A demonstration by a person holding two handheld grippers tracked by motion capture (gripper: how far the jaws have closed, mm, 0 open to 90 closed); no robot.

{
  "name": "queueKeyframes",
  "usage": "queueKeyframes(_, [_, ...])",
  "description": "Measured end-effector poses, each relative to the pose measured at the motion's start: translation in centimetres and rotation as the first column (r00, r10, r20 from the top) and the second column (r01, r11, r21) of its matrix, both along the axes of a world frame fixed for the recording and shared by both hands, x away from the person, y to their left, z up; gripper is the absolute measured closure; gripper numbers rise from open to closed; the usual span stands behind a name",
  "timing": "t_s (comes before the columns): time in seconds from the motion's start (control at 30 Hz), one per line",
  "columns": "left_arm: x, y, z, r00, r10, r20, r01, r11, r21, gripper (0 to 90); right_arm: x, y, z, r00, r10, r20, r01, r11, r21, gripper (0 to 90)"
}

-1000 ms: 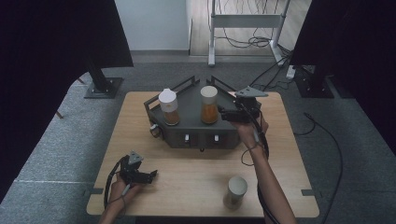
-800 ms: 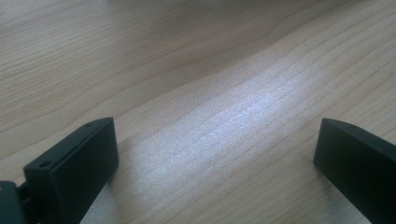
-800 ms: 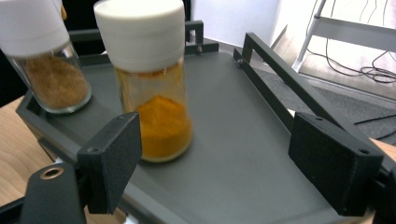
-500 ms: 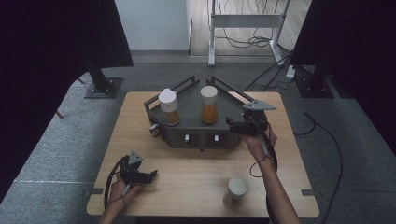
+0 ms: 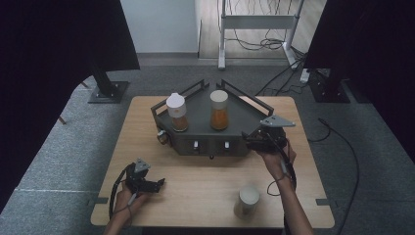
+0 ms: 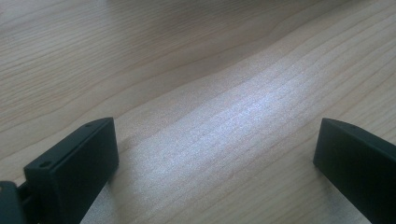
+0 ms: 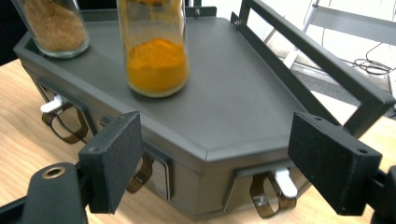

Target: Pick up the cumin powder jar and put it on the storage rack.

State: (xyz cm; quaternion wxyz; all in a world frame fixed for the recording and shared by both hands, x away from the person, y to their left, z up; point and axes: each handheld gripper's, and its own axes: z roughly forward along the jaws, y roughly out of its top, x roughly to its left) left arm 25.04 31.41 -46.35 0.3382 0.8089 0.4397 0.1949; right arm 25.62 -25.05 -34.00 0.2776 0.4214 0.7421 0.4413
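The wooden table (image 5: 205,196) carries a dark grey rack (image 5: 235,120) with two jars on top. One more jar (image 5: 246,201) stands alone near the front edge, well apart from the rack. The right gripper (image 5: 250,139) is nearer to it, jaws spread wide, pointing at the rack's corner, so this jar lies behind it, toward the person. The left gripper (image 5: 157,183) rests low on the table, jaws also spread, holding nothing.

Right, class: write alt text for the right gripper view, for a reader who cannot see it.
An open right gripper faces the front corner of a dark grey metal rack on a wooden table. A glass jar of orange powder stands on the rack, a jar of brown granules behind it, and white-tipped hooks hang below the rack's front.
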Motion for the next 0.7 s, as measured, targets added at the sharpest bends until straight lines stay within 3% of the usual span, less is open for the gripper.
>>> queueKeyframes(0.7, [0.0,0.0,0.0,1.0000,0.000,0.001,0.000,1.0000,-0.001,0.0,-1.9,-1.2,-2.5,0.9992,-0.004,-0.039,0.003,1.000,-0.021,17.9])
